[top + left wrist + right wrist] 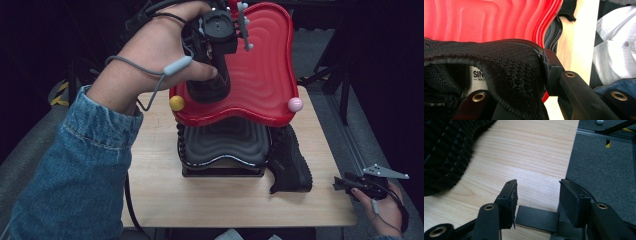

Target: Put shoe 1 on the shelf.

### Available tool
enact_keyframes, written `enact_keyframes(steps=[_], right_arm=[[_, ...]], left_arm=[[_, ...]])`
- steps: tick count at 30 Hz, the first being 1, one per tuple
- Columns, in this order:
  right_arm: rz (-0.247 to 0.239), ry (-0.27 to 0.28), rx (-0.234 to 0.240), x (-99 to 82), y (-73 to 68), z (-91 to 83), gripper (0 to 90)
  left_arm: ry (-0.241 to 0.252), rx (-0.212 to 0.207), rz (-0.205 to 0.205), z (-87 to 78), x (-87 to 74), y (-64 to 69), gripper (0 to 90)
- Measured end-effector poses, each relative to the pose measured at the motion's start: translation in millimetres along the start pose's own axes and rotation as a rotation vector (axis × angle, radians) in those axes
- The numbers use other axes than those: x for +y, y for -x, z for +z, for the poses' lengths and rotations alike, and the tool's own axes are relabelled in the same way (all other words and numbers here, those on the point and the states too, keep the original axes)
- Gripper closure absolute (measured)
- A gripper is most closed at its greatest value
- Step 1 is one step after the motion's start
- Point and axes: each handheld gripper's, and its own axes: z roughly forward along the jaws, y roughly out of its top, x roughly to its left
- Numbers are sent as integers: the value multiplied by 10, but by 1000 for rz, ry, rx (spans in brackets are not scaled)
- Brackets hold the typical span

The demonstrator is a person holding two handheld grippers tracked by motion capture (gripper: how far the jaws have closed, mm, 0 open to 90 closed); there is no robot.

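Observation:
A black mesh shoe [210, 90] hangs over the near left part of a red wavy tray [265, 65], the top tier of a small rack. My left gripper [212, 60] reaches down from above and is shut on the shoe. In the left gripper view the shoe's [511, 65] knit collar is pinched between the jaws of the left gripper [524, 87]. A second black shoe [290, 165] leans against the rack's right side on the table. My right gripper [345, 182] is at the table's near right corner, and the right gripper [537, 192] is open with nothing in it.
Under the red tray sits a black wavy tray [225, 142]. A yellow ball [176, 103] and a pink ball [295, 104] cap the red tray's near corners. The wooden table [165, 190] ends close to the right gripper, with grey carpet [604, 167] beyond. A ridged shoe sole [444, 152] lies ahead.

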Motion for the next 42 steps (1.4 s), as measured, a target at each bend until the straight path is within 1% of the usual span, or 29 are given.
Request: enact_keyframes(steps=[3, 8, 11, 13, 14, 16, 17, 20, 21, 26, 27, 29, 30, 32, 35, 36, 37, 39, 42], right_arm=[[1, 4, 1, -12, 0, -11, 500], [7, 0, 0, -30, 8, -33, 500], [11, 1, -3, -36, 14, -42, 501], [7, 1, -2, -37, 11, -41, 501], [5, 1, -1, -36, 8, -39, 501], [5, 0, -1, -34, -2, -33, 501], [4, -2, -1, -33, -2, -32, 501], [3, -2, -2, -34, -3, -31, 501], [3, -2, -2, -34, -3, -31, 501], [-6, -6, 0, -30, -8, -22, 499], [-3, -9, 3, -29, -13, -22, 499], [-7, -7, 1, -26, -14, -22, 498], [-6, -6, 2, -25, -14, -22, 498], [-6, -8, 2, -28, -11, -19, 498], [-8, -11, 2, -31, -10, -13, 497], [-9, -11, 3, -31, -10, -12, 497], [-8, -11, 3, -31, -10, -13, 496], [-6, -10, 4, -30, -10, -15, 496], [-8, -6, 4, -27, -11, -19, 496]], left_arm=[[-7, 13, 4, 33, 64, -6, 809], [-3, 5, 22, 73, 128, -25, 804], [-25, 4, 50, 132, 185, -15, 804], [-40, 11, 63, 175, 218, 7, 803], [-40, 9, 65, 178, 227, 8, 802], [-21, 0, 73, 188, 229, 0, 800], [-10, 0, 68, 208, 219, 1, 801], [-12, -9, 66, 245, 200, -12, 802], [-4, -12, 63, 268, 182, -22, 803], [29, -50, 78, 355, 138, -84, 804], [27, -59, 81, 382, 135, -104, 805], [17, -60, 73, 424, 133, -114, 805], [6, -57, 78, 436, 135, -121, 806], [16, -56, 69, 464, 127, -139, 806], [18, -69, 64, 480, 123, -158, 806], [20, -65, 71, 485, 129, -160, 805], [19, -62, 70, 487, 133, -155, 805], [16, -59, 80, 507, 147, -130, 802], [11, -73, 82, 516, 139, -109, 802]])
